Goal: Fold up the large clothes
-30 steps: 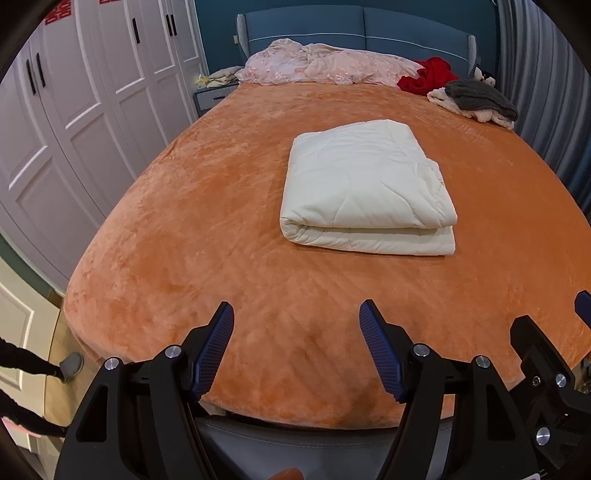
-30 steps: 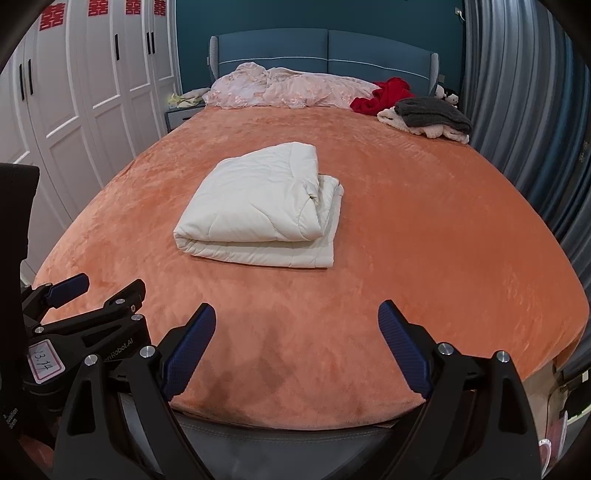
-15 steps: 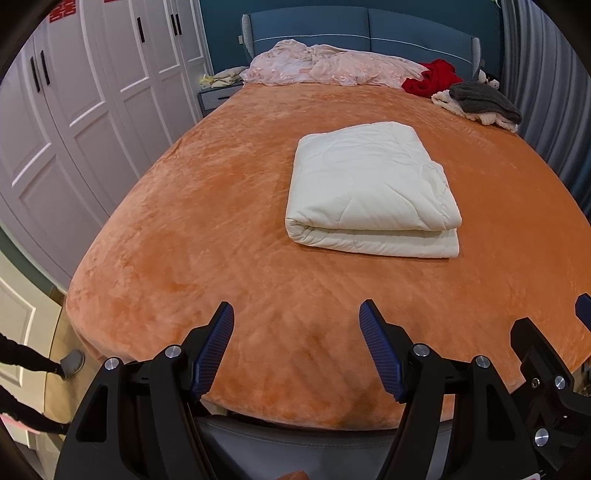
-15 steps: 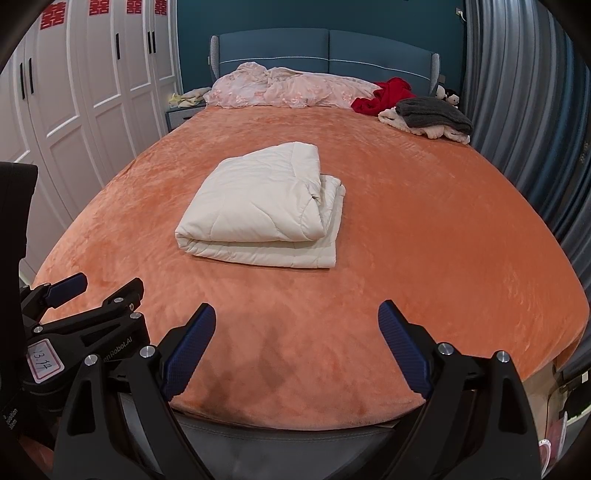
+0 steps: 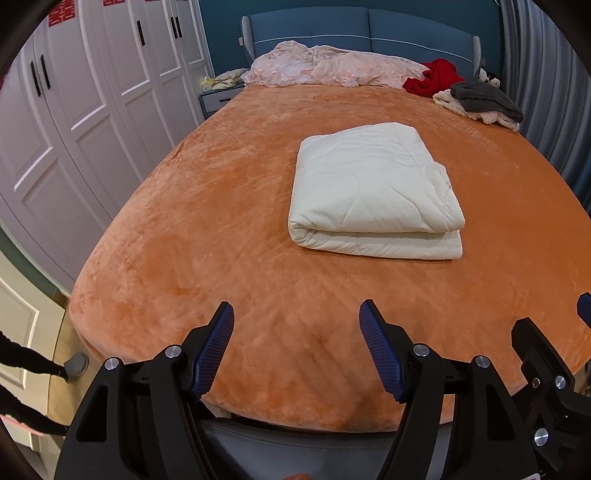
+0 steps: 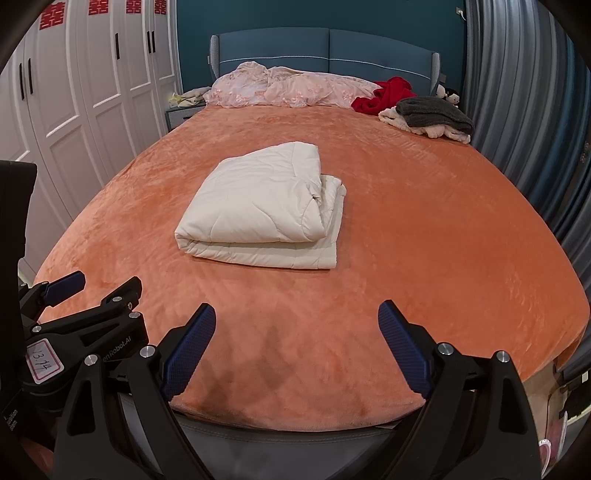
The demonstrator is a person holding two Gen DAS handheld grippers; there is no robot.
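I'm looking down a bedroom from the foot of a bed whose orange plush blanket (image 5: 229,206) covers the whole mattress, with a blue padded headboard (image 5: 362,26) at the far end against a teal wall. White wardrobe doors (image 5: 92,92) run along the left and grey-blue curtains (image 6: 524,110) hang on the right. One cream quilt (image 5: 373,188) lies folded into a thick rectangle near the middle of the bed, its rounded fold towards me, well apart from everything else.

At the far end I count one crumpled pink floral cover (image 5: 332,68) along the headboard, one red garment (image 5: 434,77) to its right, and one dark grey garment (image 5: 484,98) resting on a cream fleecy one. Behind that pile, by the curtain, is what may be a small black-and-white soft toy (image 6: 447,94); it is too small to be sure. A nightstand (image 5: 219,101) with pale cloths on top stands at the far left.

Two grippers are in play. My left gripper (image 5: 295,343) hovers over the near edge of the bed, its blue-padded fingers spread wide with nothing between them. My right gripper (image 6: 297,345) hangs level beside it, likewise spread and empty. Both are well short of the quilt. A foot in a grey slipper (image 5: 75,363) shows on the wooden floor at the left.
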